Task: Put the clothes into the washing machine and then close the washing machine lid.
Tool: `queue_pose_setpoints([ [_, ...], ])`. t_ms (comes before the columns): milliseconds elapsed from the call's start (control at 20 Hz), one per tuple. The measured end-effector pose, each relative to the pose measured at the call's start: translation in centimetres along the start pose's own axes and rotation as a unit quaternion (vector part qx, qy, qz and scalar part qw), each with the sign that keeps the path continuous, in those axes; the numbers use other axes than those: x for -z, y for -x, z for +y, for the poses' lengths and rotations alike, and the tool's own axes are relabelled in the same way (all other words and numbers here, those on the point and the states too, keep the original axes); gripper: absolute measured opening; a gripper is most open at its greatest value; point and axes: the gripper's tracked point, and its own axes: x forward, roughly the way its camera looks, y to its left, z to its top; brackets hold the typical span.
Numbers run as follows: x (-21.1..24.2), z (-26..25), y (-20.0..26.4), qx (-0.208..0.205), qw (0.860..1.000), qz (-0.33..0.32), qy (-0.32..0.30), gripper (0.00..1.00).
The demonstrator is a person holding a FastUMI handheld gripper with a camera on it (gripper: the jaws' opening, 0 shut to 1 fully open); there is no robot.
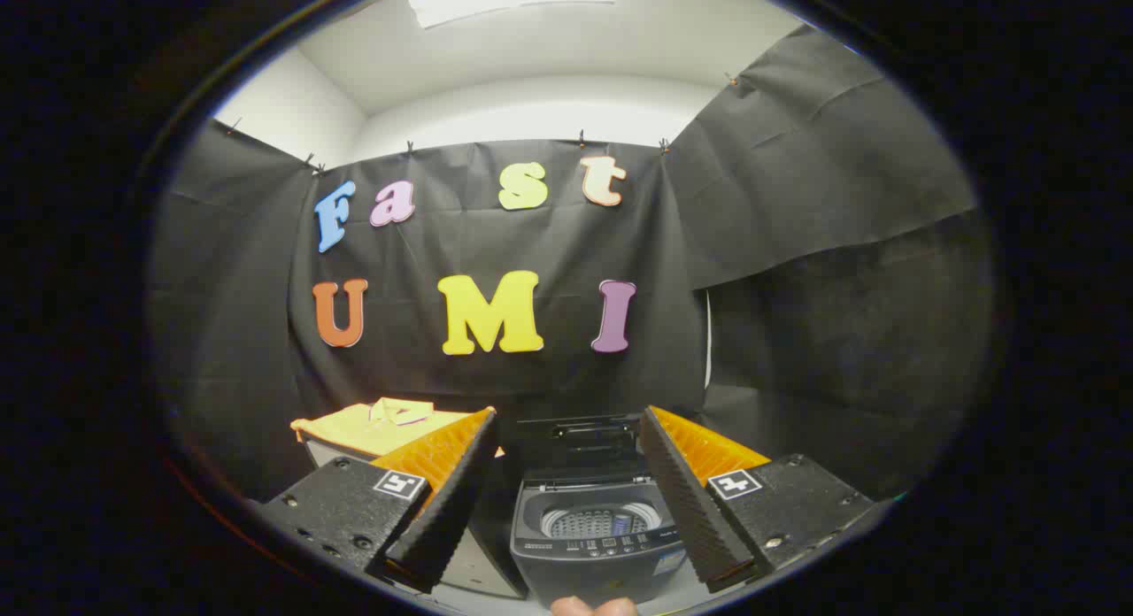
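Note:
A small dark grey top-loading washing machine [595, 536] stands straight ahead, seen between my two fingers. Its lid [577, 443] is raised at the back, and the perforated drum [600, 520] inside looks empty. A folded yellow shirt [376, 423] lies on a white stand to the left of the machine, just beyond my left finger [447, 492]. My gripper [566, 421] is open, fingers spread wide with nothing between them, held well back from both the shirt and the machine.
Black cloth walls close in the booth behind and to both sides of the machine. A white gap shows in the cloth at the right corner [708, 342]. A person's fingertips [593, 607] show just below the machine's front panel.

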Motion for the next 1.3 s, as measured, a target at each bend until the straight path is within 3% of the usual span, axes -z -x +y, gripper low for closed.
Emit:
queue_pose_setpoints([
  [400, -0.8, 1.0, 0.2, 0.007, 1.0, -0.012, 0.024, 1.0],
  [600, -0.8, 1.3, -0.3, 0.006, 1.0, -0.007, 0.006, 1.0],
  [1300, -0.8, 6.7, -2.0, -0.054, 0.998, -0.003, 0.024, 1.0],
])
